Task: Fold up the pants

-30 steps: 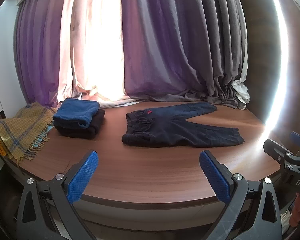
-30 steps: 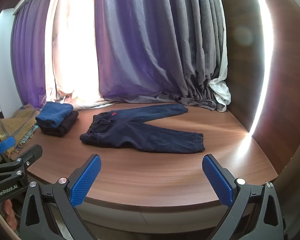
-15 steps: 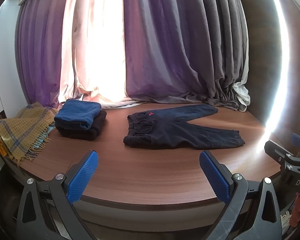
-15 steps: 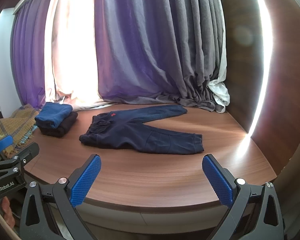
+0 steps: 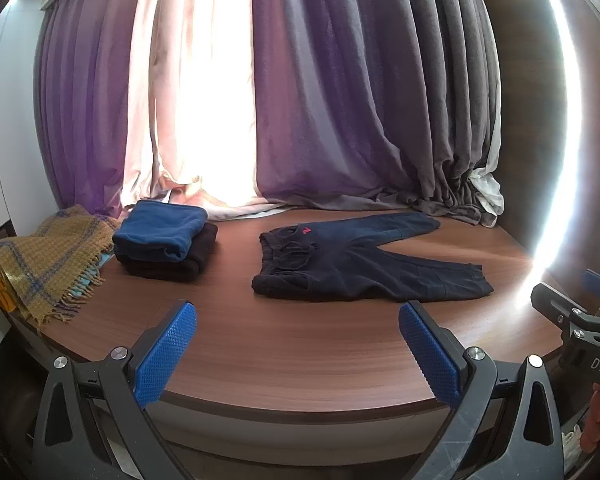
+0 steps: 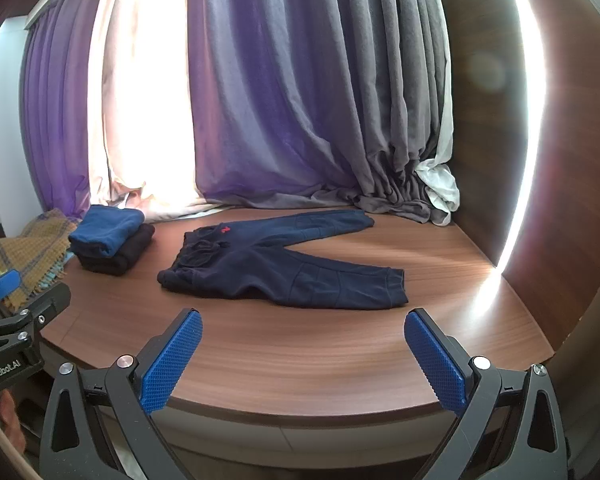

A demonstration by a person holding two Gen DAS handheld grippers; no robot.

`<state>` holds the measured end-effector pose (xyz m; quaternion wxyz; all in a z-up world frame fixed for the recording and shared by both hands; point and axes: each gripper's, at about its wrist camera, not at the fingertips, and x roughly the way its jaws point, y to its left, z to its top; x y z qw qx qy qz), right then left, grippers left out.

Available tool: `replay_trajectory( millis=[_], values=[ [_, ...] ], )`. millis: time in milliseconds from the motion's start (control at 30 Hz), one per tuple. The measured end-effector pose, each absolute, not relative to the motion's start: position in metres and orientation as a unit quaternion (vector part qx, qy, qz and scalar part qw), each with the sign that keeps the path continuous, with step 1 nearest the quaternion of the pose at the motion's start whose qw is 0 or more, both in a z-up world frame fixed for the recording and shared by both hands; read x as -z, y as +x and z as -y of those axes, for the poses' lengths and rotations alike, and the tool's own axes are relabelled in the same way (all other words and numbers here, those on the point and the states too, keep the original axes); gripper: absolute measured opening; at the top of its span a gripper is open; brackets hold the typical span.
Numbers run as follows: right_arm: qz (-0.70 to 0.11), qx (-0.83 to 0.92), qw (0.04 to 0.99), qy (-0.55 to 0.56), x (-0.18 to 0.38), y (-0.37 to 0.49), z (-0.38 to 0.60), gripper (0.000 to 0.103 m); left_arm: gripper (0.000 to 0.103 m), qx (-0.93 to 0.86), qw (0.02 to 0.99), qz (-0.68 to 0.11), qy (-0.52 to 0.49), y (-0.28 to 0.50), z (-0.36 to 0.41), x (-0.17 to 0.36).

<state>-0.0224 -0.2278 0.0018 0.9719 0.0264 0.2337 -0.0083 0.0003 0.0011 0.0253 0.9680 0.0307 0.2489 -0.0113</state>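
Note:
Small navy pants point(image 5: 356, 262) point(image 6: 276, 264) lie spread flat on the wooden table point(image 5: 300, 344) point(image 6: 300, 356), waist to the left with a red logo, legs splayed to the right. My left gripper point(image 5: 298, 354) hovers open at the table's front edge, well short of the pants, nothing between its blue pads. My right gripper point(image 6: 304, 356) is also open and empty at the front edge, a little right of the left one. Each gripper shows at the side of the other's view.
A folded blue garment on a dark one point(image 5: 164, 244) point(image 6: 110, 242) sits left of the pants. A mustard plaid blanket point(image 5: 44, 260) point(image 6: 24, 256) hangs at the far left edge. Purple and grey curtains point(image 5: 340, 100) pool on the table's back; a wooden wall point(image 6: 560, 160) closes the right.
Both grippers have drifted slightly, so the pants shift a little in view. Neither gripper's jaws have changed and the pants lie as before.

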Motion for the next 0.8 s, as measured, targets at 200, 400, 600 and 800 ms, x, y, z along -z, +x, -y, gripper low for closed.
replay_trajectory(
  millis=[200,400,600,800],
  values=[
    [-0.234,0.009,0.972,0.025,-0.0030,-0.0213,0.2280,0.102,0.103,0.011,0.969,-0.247,0.030,-0.0027,-0.0037,-0.0234],
    [-0.233,0.008,0.972,0.025,-0.0041,-0.0205,0.2275,0.102,0.103,0.012,0.969,-0.244,0.028,-0.0038,-0.0054,-0.0225],
    [-0.230,0.007,0.973,0.022,-0.0058,-0.0203,0.2241,0.102,0.103,0.011,0.969,-0.243,0.029,-0.0029,-0.0059,-0.0228],
    [-0.229,0.005,0.973,0.020,-0.0047,-0.0189,0.2216,0.102,0.103,0.010,0.970,-0.241,0.027,-0.0001,-0.0088,-0.0239]
  ],
)
